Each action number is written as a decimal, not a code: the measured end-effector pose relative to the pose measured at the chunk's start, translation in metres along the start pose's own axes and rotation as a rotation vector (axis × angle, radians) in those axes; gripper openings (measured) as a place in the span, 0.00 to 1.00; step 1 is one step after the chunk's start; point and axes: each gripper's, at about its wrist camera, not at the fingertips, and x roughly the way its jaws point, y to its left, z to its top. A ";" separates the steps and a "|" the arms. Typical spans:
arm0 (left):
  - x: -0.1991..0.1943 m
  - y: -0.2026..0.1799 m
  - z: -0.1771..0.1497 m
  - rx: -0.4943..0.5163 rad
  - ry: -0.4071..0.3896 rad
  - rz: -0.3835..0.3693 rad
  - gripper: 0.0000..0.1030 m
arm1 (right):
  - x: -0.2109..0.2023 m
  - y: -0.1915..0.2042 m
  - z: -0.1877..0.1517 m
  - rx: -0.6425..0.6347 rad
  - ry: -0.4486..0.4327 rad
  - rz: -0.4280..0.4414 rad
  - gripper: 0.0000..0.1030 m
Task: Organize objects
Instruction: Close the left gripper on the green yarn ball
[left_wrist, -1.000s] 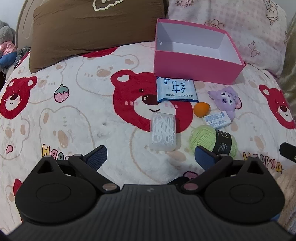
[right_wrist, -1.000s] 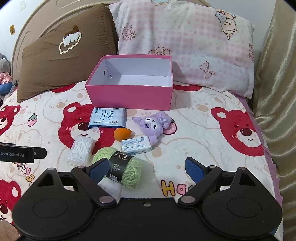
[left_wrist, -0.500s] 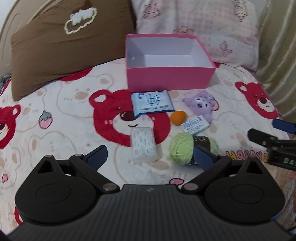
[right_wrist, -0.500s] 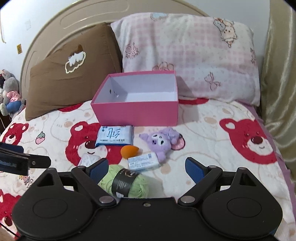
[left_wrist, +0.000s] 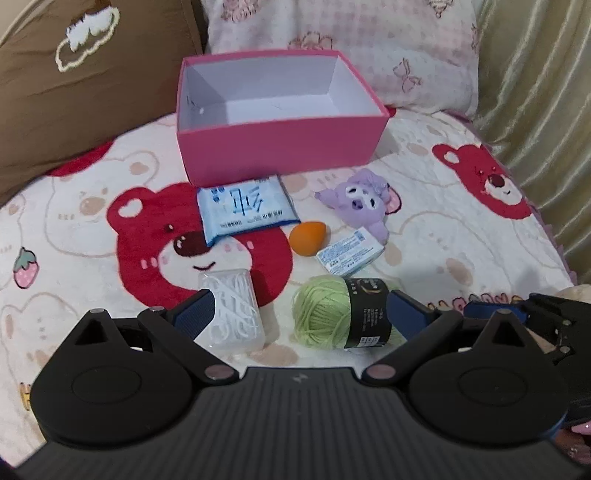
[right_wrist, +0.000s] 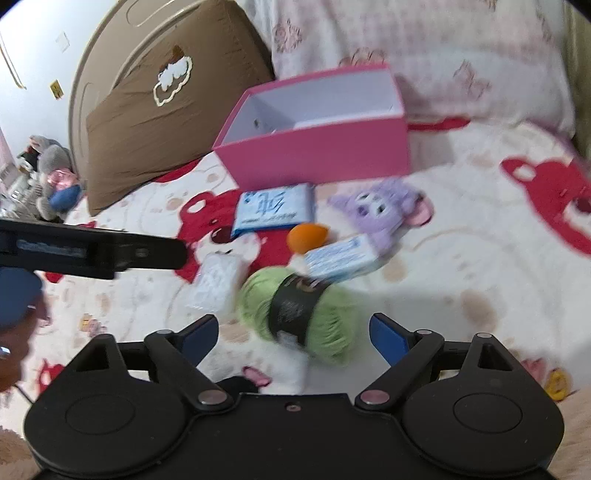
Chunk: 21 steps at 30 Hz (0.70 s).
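An open pink box (left_wrist: 280, 147) (right_wrist: 321, 151) stands empty on the bed. In front of it lie a blue tissue pack (left_wrist: 245, 208) (right_wrist: 275, 206), an orange sponge egg (left_wrist: 308, 237) (right_wrist: 307, 236), a purple plush (left_wrist: 360, 203) (right_wrist: 384, 208), a small white-blue box (left_wrist: 350, 252) (right_wrist: 341, 258), a clear floss-pick case (left_wrist: 232, 308) (right_wrist: 216, 282) and a green yarn ball (left_wrist: 341, 317) (right_wrist: 299, 312). My left gripper (left_wrist: 301, 314) is open and empty above the case and yarn. My right gripper (right_wrist: 293, 334) is open and empty, just short of the yarn.
A brown pillow (left_wrist: 74, 81) and a pink pillow (left_wrist: 351, 51) lean behind the box. A gold curtain (left_wrist: 546, 110) hangs on the right. Stuffed toys (right_wrist: 48, 177) sit at far left. The bear-print blanket (left_wrist: 74, 221) covers the bed.
Both grippers moved forward and lower toward the objects. The left view swung right; the right view tilted and is blurred. Both stay open. No object moved.
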 end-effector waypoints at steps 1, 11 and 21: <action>0.006 0.000 -0.002 -0.002 0.005 -0.005 0.97 | 0.005 -0.001 -0.001 0.015 0.015 0.003 0.87; 0.043 0.002 -0.009 -0.006 0.031 -0.119 0.83 | 0.040 0.000 -0.004 -0.005 0.025 -0.037 0.87; 0.060 0.011 -0.002 -0.041 0.006 -0.193 0.76 | 0.057 -0.005 -0.007 -0.027 -0.004 -0.091 0.86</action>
